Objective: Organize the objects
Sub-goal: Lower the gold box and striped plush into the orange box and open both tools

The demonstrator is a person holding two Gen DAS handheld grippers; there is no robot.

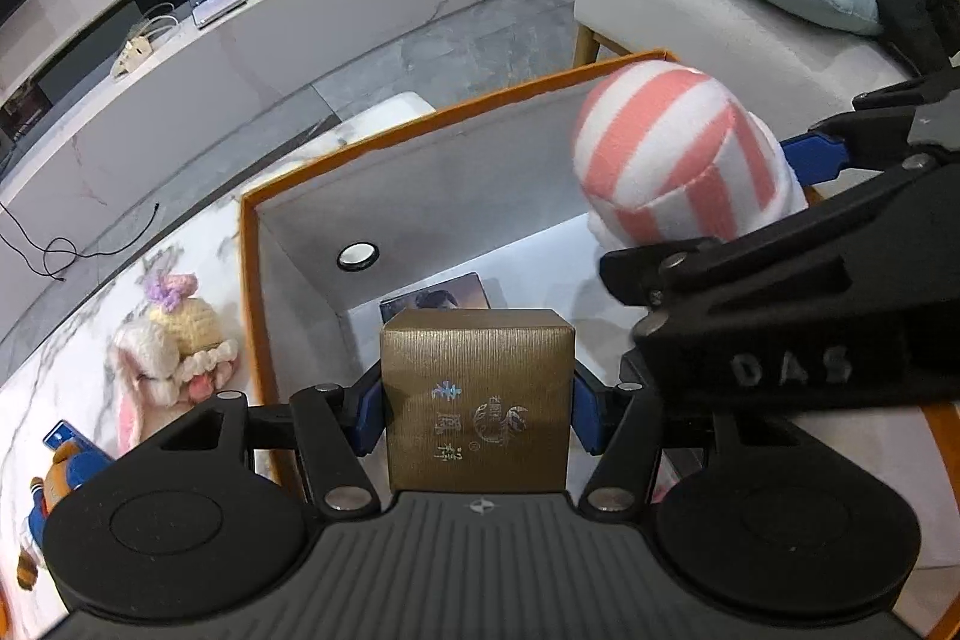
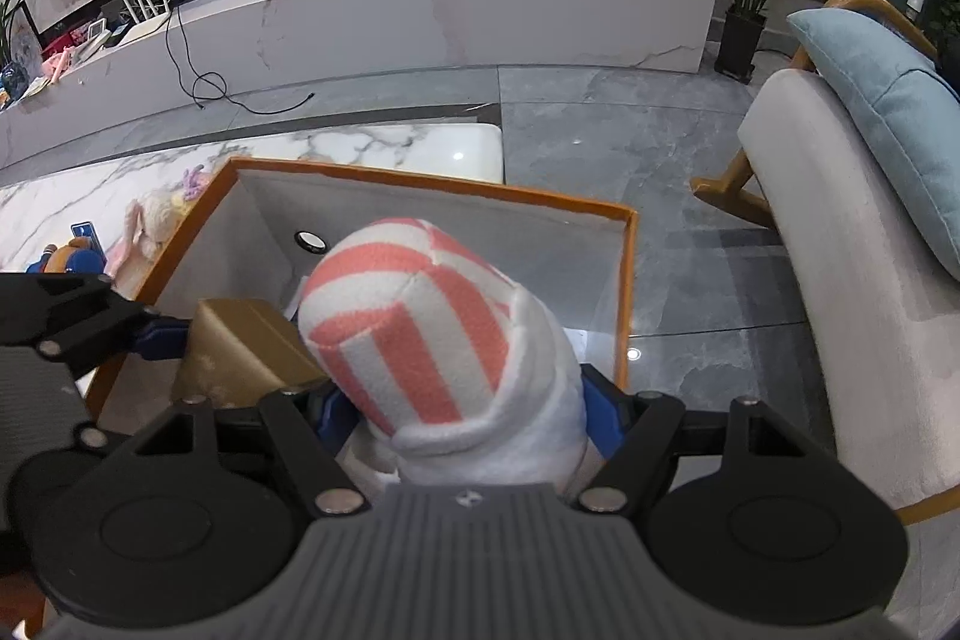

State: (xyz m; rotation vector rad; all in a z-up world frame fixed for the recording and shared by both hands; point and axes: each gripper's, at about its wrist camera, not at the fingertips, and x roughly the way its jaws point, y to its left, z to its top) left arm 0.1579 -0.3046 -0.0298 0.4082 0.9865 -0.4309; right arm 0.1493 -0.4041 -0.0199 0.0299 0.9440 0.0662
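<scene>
With your left gripper [image 1: 477, 400] clamping the gold box [image 1: 477, 394] and your right gripper [image 2: 474, 424] squeezing the striped plush [image 2: 420, 328] above the orange bin [image 2: 420, 181], crowded tongs risk colliding

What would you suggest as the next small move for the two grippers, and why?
Probably lower the left gripper and release its gold box onto the floor of the orange bin. It is shut on the box above the bin's interior, beside the striped plush that the right gripper grips, and bare floor shows below.
</scene>
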